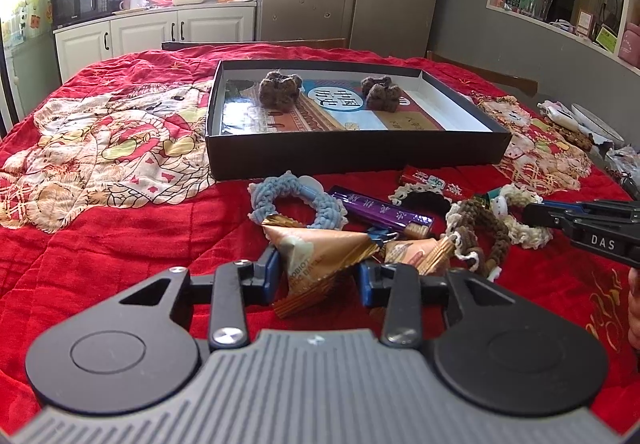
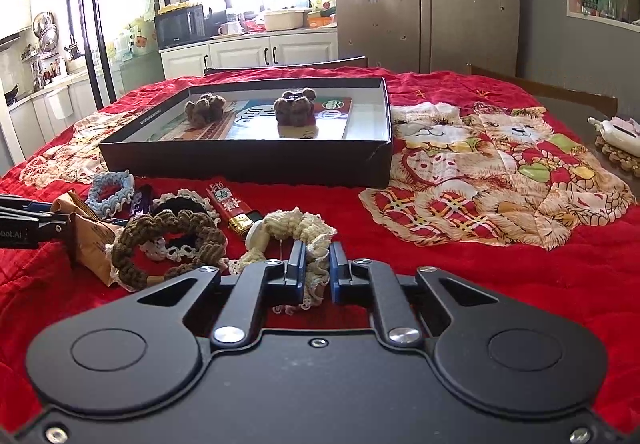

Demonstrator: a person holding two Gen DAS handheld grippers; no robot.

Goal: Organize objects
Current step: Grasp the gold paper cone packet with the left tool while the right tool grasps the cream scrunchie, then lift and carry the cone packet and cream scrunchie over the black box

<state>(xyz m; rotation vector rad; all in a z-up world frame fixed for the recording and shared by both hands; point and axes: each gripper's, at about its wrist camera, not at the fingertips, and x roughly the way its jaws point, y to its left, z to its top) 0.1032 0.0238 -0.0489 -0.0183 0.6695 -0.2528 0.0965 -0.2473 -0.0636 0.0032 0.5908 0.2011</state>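
My left gripper [image 1: 318, 276] is shut on a gold three-cornered snack packet [image 1: 320, 256] that lies on the red quilt. A second packet [image 1: 416, 252] lies just to its right. My right gripper [image 2: 318, 272] is shut on the cream crocheted scrunchie [image 2: 300, 226], whose lace shows between the blue pads. Around them lie a blue scrunchie [image 1: 296, 200], a brown scrunchie [image 2: 168, 240], a black one with white lace [image 1: 420, 200], a purple stick pack [image 1: 380, 210] and a red lighter [image 2: 230, 206]. Behind stands the black shallow box [image 1: 352, 152], which holds a book and two brown crocheted pieces [image 1: 280, 88].
The red quilt [image 1: 120, 228] with bear prints covers the whole table. At the right edge sit a white dish and small clutter [image 1: 576, 124]. Wooden chair backs [image 1: 484, 72] stand behind the table, with kitchen cabinets and a fridge beyond.
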